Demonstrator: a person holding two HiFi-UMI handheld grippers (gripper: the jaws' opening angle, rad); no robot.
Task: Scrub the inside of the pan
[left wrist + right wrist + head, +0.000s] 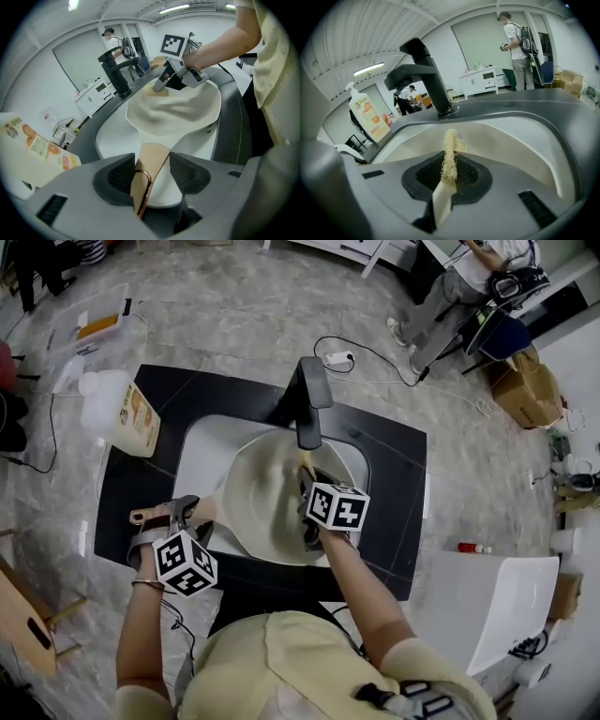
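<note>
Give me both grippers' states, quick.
Left gripper: open, pan handle between its jaws.
Right gripper: shut on loofah.

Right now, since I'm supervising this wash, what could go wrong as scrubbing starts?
1. The beige pan handle sits loosely between the left tool's open jaws, so the cream pan may slide.
2. The right tool holds the thin straw-coloured loofah scrubber; pressed hard, it may fold or pull out.
3. The black faucet hangs close above that tool; a knock seems possible.

Black faucet over white sink, detergent bottle at black counter's edge, power strip on floor
</note>
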